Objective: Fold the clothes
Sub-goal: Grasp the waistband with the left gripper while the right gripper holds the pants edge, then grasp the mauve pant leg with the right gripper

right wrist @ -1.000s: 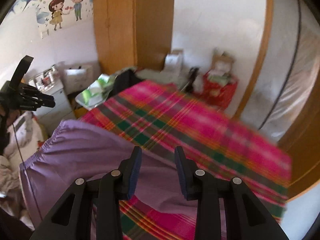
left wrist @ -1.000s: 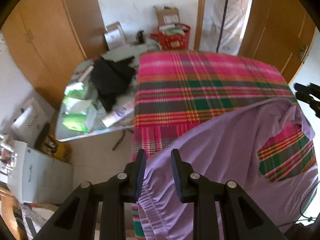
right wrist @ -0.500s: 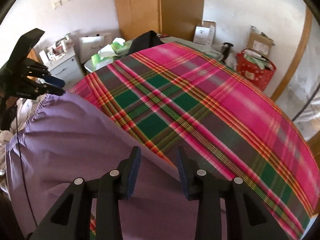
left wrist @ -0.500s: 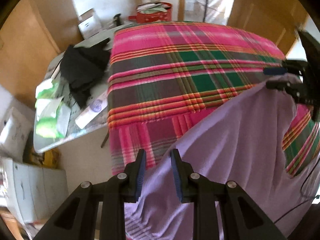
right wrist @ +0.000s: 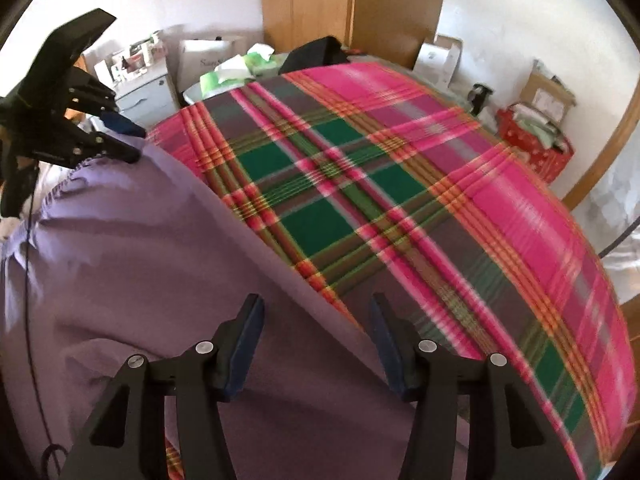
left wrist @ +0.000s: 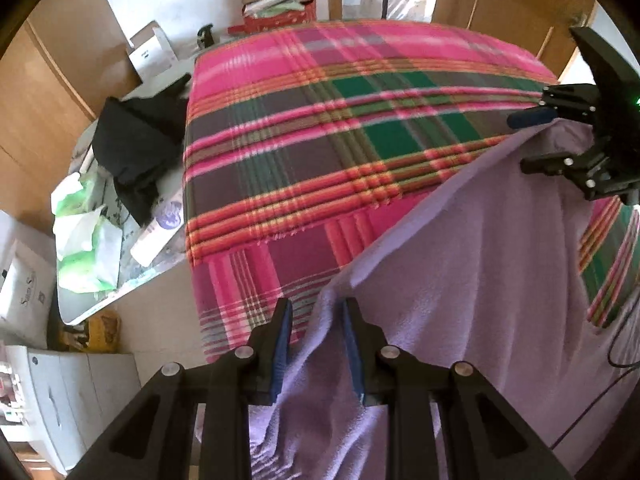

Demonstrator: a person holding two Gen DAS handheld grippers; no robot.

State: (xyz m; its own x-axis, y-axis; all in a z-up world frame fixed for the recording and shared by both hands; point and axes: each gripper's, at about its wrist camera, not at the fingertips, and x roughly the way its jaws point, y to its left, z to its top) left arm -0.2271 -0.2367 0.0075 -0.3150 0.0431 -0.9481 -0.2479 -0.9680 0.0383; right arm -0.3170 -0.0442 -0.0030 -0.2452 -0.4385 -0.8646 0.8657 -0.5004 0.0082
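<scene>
In the left wrist view, the lilac garment [left wrist: 460,264] is seen draped over the near edge of the bed, on the plaid blanket [left wrist: 320,128], with its gathered end hanging off toward the floor. A bunched fold of it is pinched between the jaws of the left gripper [left wrist: 316,344]. The right gripper [left wrist: 536,142] is seen at the far right with its jaws spread on either side of the cloth's far corner. If the left hold is let go while so much cloth overhangs, the garment could be dragged off the bed by its own weight. A cluttered side table [left wrist: 120,216] stands just beside the bed, and a swung corner could catch the black cloth [left wrist: 136,152] lying there.

In the right wrist view, the right gripper [right wrist: 318,342] is shown with its jaws spread, having just been opening; the garment's edge lies between them, gripped by neither pad. The left gripper [right wrist: 134,142] is seen at the waistband end. With that corner released, the edge may be left slack and creased, and a crooked fold could result if the next grasp is taken off the hem.
</scene>
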